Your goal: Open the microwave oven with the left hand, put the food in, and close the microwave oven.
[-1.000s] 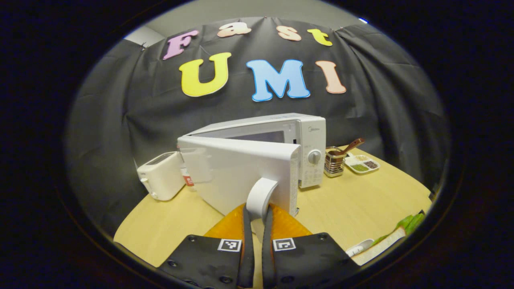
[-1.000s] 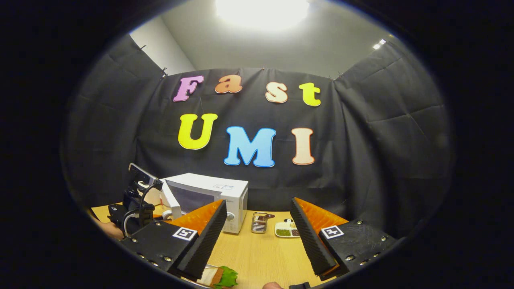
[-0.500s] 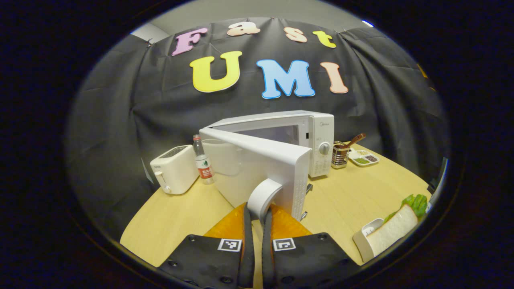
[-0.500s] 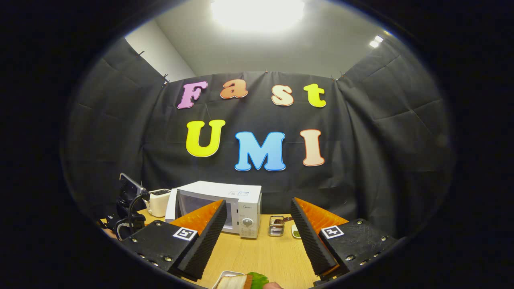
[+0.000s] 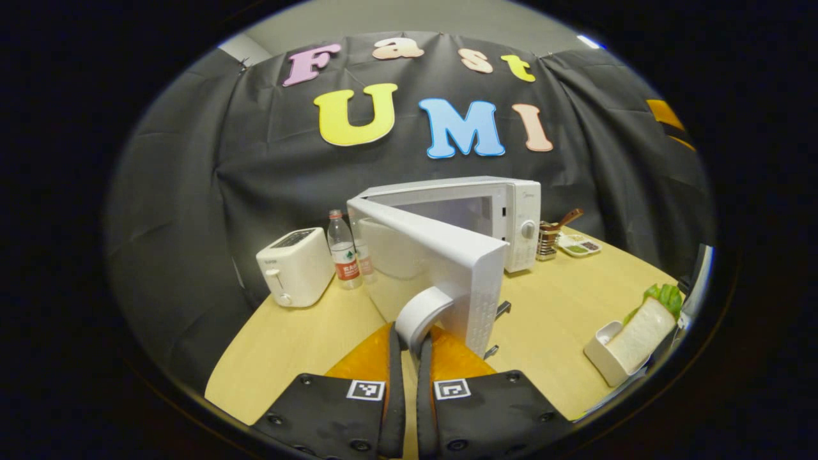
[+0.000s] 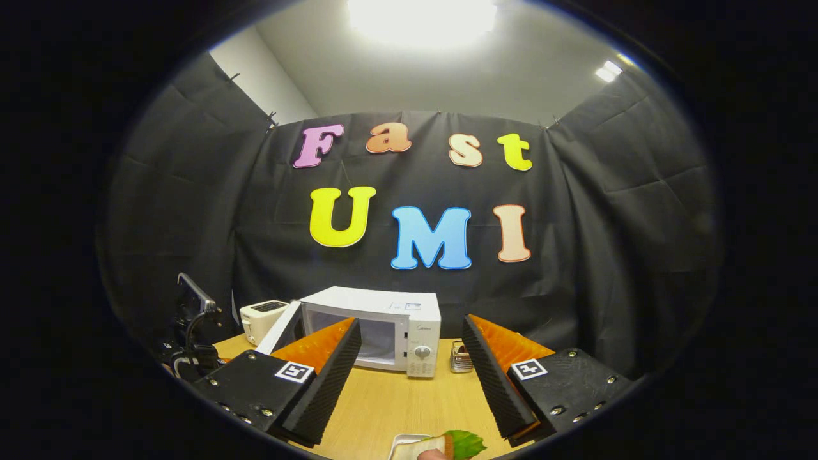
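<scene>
Tabletop [image 5: 562,319], left gripper [image 5: 411,342] clamping door handle [image 5: 418,313]

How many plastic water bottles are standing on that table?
2: one clear red-labelled plastic water bottle stands beside the white toaster; a second bottle stands right of it, partly hidden by the open white microwave door.

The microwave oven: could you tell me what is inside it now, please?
The microwave oven cavity looks bare through its opening; the open door hides part. The sandwich is outside.

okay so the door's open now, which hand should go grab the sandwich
Right. The right tool is open and empty just above the sandwich, while the left tool is shut on the microwave door handle.
</scene>
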{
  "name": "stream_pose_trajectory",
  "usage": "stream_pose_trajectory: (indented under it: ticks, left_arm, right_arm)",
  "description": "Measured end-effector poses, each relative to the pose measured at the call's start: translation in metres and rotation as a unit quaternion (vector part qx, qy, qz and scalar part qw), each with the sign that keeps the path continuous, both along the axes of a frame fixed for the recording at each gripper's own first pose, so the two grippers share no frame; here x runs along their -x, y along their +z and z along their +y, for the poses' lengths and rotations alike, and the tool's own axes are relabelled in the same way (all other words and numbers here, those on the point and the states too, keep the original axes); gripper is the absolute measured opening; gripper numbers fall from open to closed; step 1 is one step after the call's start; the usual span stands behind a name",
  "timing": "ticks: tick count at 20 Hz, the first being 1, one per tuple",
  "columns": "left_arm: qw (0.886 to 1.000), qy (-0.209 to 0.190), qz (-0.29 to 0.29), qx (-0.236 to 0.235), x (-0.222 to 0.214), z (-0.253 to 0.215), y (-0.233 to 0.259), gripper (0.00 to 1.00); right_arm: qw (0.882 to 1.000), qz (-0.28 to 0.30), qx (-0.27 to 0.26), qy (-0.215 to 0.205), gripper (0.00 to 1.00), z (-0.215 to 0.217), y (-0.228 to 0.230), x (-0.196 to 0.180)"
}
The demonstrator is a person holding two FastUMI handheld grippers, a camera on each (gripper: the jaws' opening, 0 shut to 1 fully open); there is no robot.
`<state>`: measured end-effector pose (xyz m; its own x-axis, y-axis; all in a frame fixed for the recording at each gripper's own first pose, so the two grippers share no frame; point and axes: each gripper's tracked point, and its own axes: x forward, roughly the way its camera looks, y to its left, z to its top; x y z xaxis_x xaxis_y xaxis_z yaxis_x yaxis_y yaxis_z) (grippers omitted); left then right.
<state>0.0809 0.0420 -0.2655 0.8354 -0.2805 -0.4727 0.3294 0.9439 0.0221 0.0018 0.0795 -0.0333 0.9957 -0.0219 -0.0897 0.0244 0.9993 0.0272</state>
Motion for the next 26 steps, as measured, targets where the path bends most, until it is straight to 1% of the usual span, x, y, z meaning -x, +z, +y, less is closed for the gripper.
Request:
stream_pose_trajectory:
  ticks: [4,9,12,14,15,18,19,21,22,25,26]
  left_arm:
    - [1.000,-0.003,0.001,0.002,-0.001,0.032,-0.002,0.14]
    - [1.000,-0.010,-0.004,0.004,-0.007,0.065,-0.005,0.14]
    - [1.000,-0.012,-0.001,0.011,-0.009,0.079,-0.007,0.16]
    - [1.000,-0.012,0.005,0.022,-0.007,0.086,-0.008,0.18]
    - [1.000,-0.006,0.005,0.020,-0.005,0.092,-0.010,0.19]
    - [1.000,0.019,0.012,0.010,0.004,0.111,-0.012,0.44]
    - [0.999,0.030,0.015,0.010,0.010,0.117,-0.012,0.59]
    - [0.998,0.057,0.010,0.017,0.021,0.128,-0.004,0.77]
    - [0.997,0.069,0.003,0.017,0.027,0.134,0.003,0.83]
    - [0.994,0.098,-0.034,0.015,0.036,0.144,0.040,0.93]
    - [0.993,0.105,-0.048,0.017,0.038,0.146,0.056,0.93]
  right_arm:
    - [1.000,0.002,0.000,-0.002,0.96,0.024,-0.002,-0.002]
    - [1.000,0.000,0.006,-0.022,0.96,0.041,-0.001,-0.003]
    - [0.999,0.000,0.011,-0.037,0.96,0.039,0.002,-0.004]
    - [0.999,0.006,0.018,-0.050,0.96,0.030,0.001,-0.005]
    - [0.998,0.011,0.021,-0.053,0.96,0.026,-0.001,-0.005]
    - [0.998,0.027,0.017,-0.054,0.96,0.012,-0.009,-0.007]
    - [0.998,0.037,0.012,-0.054,0.96,0.006,-0.015,-0.010]
    - [0.996,0.067,-0.002,-0.057,0.96,-0.008,-0.031,-0.013]
    - [0.995,0.081,-0.010,-0.058,0.96,-0.016,-0.038,-0.014]
    - [0.990,0.126,-0.047,-0.053,0.96,-0.033,-0.065,-0.017]
    - [0.987,0.144,-0.056,-0.055,0.97,-0.041,-0.074,-0.016]
